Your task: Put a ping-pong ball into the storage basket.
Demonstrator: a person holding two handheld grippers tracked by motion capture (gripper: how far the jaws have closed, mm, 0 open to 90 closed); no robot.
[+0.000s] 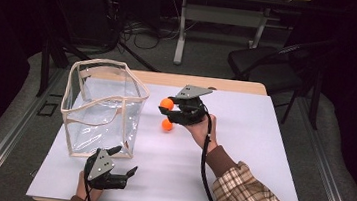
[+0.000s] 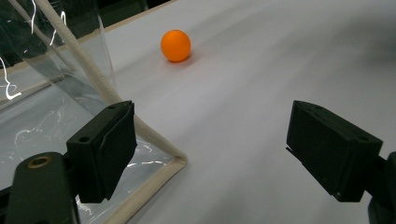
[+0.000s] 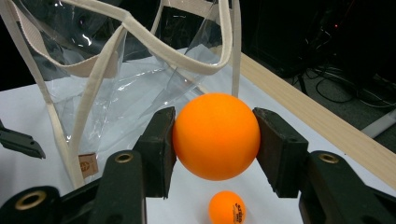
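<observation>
The right gripper (image 1: 169, 109) has its jaws closed on an orange ball (image 1: 166, 104), both pads pressing its sides as it hangs above the middle of the white tabletop (image 1: 261, 154), just beside the right wall of the clear plastic bag (image 1: 103, 105). In the right gripper view the ball (image 3: 216, 135) sits squarely between the pads, with the bag's cream-trimmed rim (image 3: 187, 58) ahead and higher. A second orange ball (image 1: 166, 124) lies on the tabletop directly below the held one. The left gripper (image 1: 127, 163) rests near the front left corner of the tabletop, jaws wide apart and holding nothing, one jaw close to the bag's lower front corner (image 2: 175, 158). The likely work is dropping the balls into the bag, and the risks follow from that. The pads meet a smooth round surface, so a jolt could let the ball squirt free and roll off an edge. The bag is light and floppy with nothing steadying it; if the ball or gripper clips the rim, the wall may fold or the bag slide. A release short of the opening would send the ball bouncing off the trim.
</observation>
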